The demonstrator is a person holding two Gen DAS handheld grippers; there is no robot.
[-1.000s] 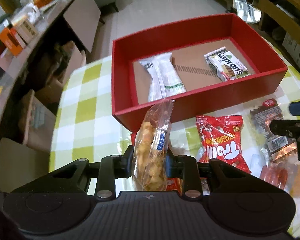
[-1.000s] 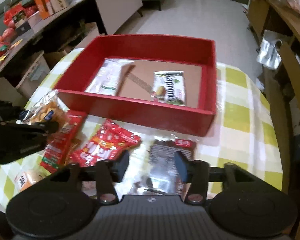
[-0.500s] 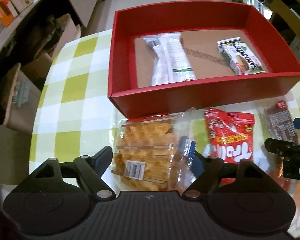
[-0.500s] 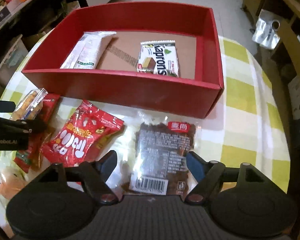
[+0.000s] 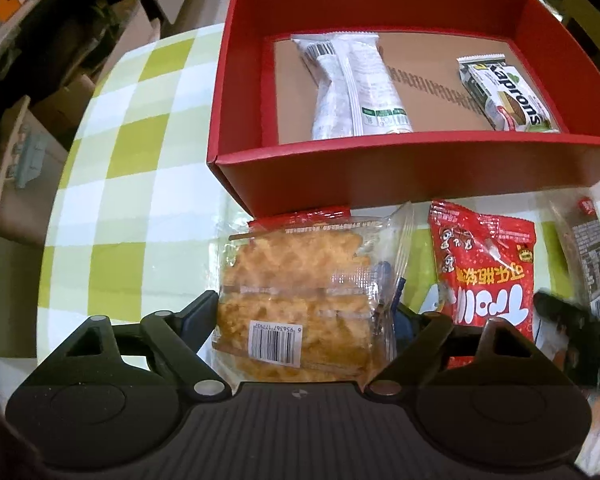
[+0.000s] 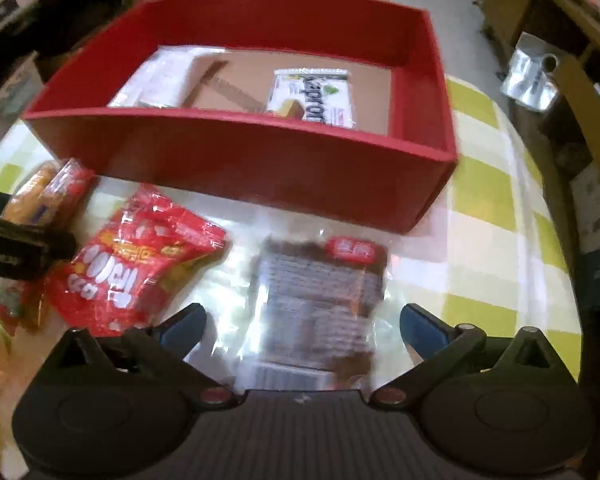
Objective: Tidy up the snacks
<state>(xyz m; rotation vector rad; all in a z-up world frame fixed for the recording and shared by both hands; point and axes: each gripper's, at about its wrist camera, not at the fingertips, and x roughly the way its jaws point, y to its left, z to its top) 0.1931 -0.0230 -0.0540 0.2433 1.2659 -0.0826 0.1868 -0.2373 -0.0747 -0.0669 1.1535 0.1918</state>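
Red box [image 5: 400,184] on the checked bench [image 5: 112,184], holding a white packet [image 5: 352,88] at its left and a wafer packet [image 5: 504,96] at its right. In front of the box: a red candy bag [image 5: 484,272] in the middle, a thin red packet [image 5: 300,216] peeking out under the clear bag. Left gripper [image 5: 304,316] angled steeply down, jaws just opened and wide, clear bag of golden crackers [image 5: 300,292] lying flat between them, apparently unpressed. Right gripper [image 6: 302,322] likewise tilted down, jaws just spread fully, straddling a dark snack packet [image 6: 320,292] flat on the bench, pads apart from it.
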